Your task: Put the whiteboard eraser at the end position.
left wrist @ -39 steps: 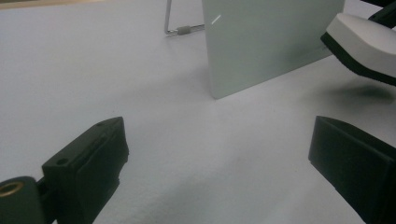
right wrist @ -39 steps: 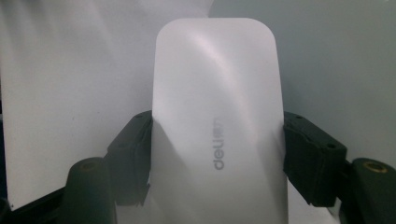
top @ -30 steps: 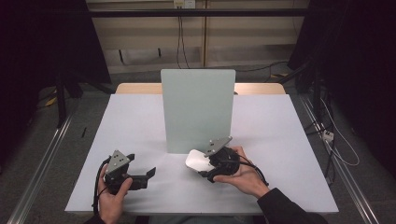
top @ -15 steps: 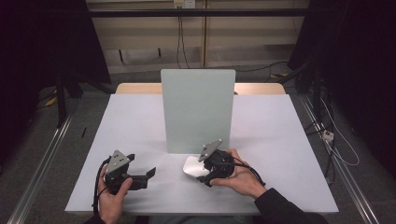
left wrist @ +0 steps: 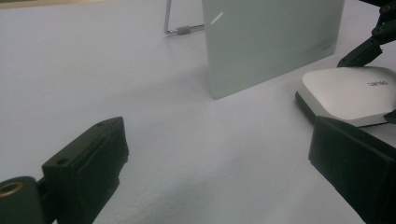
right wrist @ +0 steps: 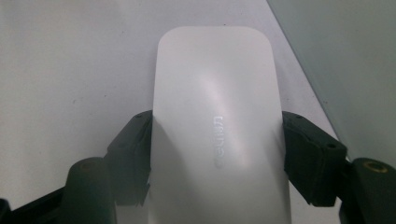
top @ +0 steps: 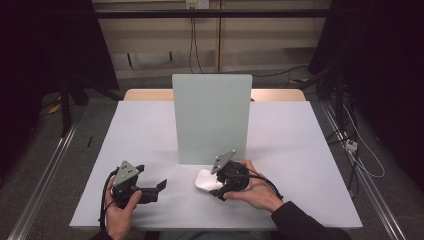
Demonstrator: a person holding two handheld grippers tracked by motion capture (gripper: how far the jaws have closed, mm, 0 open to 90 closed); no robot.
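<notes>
A white computer mouse is at or just above the table top, in front of the upright pale green panel. My right gripper is shut on it: in the right gripper view both black pads press on the flanks of the mouse. My left gripper rests low on the table to the left and points right at the mouse. Its jaws stand wide apart with nothing between them. The left gripper view shows the mouse at the right, beyond the jaws.
The grey-white table spreads on both sides of the panel. A wire stand props up the panel from behind. Floor rails and cables run alongside the table.
The right gripper with the mouse has shifted slightly left and towards the person. The left gripper has not moved.
</notes>
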